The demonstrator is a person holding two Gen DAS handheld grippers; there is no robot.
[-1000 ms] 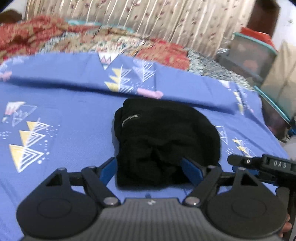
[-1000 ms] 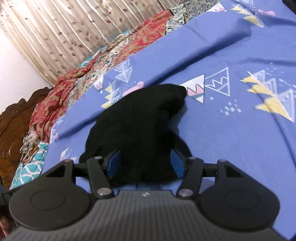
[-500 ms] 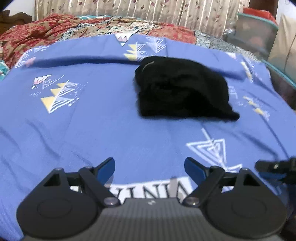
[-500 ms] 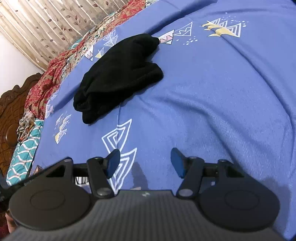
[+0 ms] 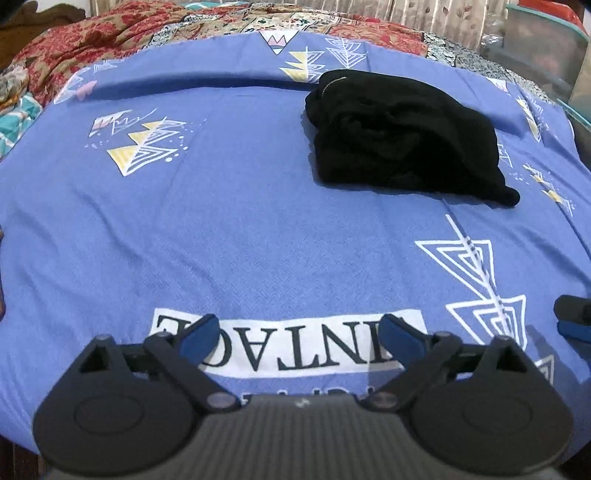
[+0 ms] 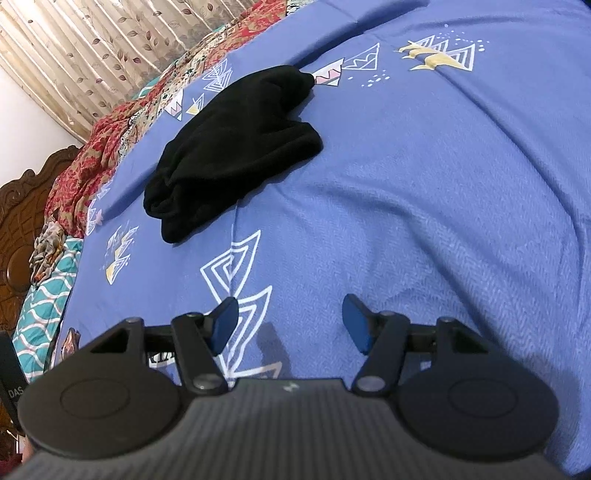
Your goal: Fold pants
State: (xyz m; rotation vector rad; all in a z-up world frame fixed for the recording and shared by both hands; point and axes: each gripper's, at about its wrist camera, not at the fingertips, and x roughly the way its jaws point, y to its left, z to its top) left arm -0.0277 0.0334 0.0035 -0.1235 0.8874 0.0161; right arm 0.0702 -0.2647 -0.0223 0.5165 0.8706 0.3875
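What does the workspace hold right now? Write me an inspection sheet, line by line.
Surface: blue bedsheet with triangle prints and a VINTAGE label, lightly creased.
Job's things: black pants lie in a folded bundle on the sheet, a zipper showing at the far edge; nothing touches them.
Clutter: nothing seen on the sheet beside the pants.
Grippers: left gripper jaws opening, nothing between them; right gripper open, empty; both apart from the pants.
Cables: nothing seen.
Surroundings: red patterned bedspread, leaf-print curtain, carved wooden headboard, plastic storage box.
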